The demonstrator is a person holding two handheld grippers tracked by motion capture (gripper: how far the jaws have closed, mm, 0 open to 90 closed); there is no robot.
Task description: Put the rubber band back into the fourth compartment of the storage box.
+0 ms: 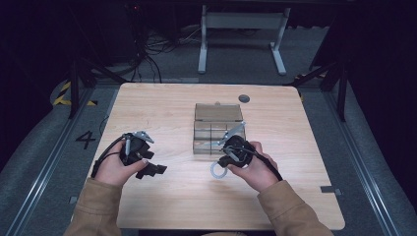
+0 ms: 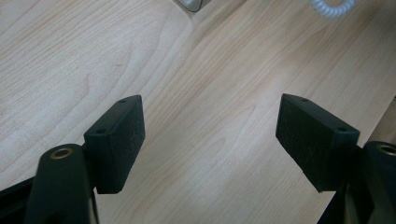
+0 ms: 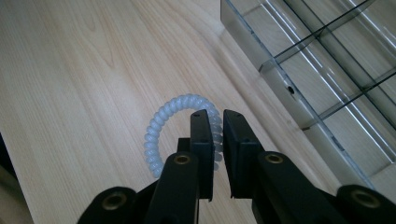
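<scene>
Right hand-held gripper [image 3: 215,122] w/ jaws pinched on the coil ring [image 3: 161,126], lying on the tabletop [image 1: 167,103] just beside the clear box [image 1: 216,129]; right gripper view shows the grip and box dividers up close. Left hand-held gripper [image 2: 210,133] spread wide over bare wood, holding nothing; high view puts it well apart from the box

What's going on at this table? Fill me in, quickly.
A person sits at a wooden table with a two-jaw gripper in each hand. The right gripper has its jaws nearly closed at a pale blue spiral hair tie lying on the wood, just beside a clear divided box whose compartments look empty. Whether the tie is actually pinched is hard to tell. The left gripper is wide open over bare wood, holding nothing.
</scene>
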